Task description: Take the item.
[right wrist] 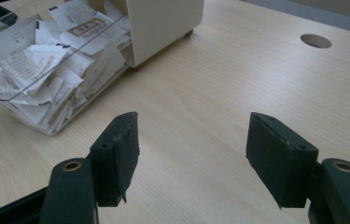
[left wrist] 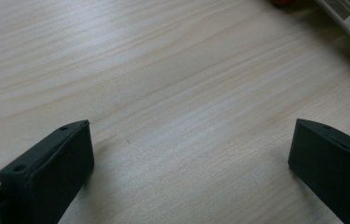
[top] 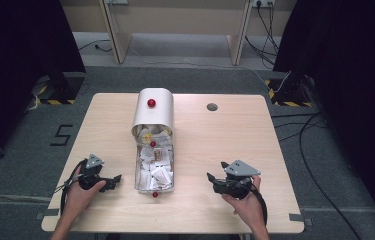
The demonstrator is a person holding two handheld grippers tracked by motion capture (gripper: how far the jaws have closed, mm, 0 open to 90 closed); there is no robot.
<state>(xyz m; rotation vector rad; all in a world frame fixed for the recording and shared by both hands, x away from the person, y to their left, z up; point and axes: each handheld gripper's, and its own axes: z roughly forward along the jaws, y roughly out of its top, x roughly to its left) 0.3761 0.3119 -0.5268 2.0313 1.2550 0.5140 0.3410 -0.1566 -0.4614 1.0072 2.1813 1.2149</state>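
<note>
A white box [top: 153, 114] with a red knob [top: 151, 103] on top stands at the table's middle. A clear drawer [top: 154, 170] pulled out of its front is heaped with paper packets [right wrist: 46, 70]; a red knob [top: 155, 194] sits at the drawer's near end. My left gripper [top: 116, 179] rests low over the table left of the drawer, jaws wide apart with bare wood between them. My right gripper [top: 215, 172] hovers right of the drawer, pointing toward it, jaws apart and empty. The right gripper view has the drawer [right wrist: 32, 93] and box [right wrist: 163, 25] ahead at upper left.
A round cable hole [top: 212, 106] lies in the tabletop at the back right. The light wood table [top: 225, 140] is bare on both sides of the box. Cables and dark curtains flank the table on the floor.
</note>
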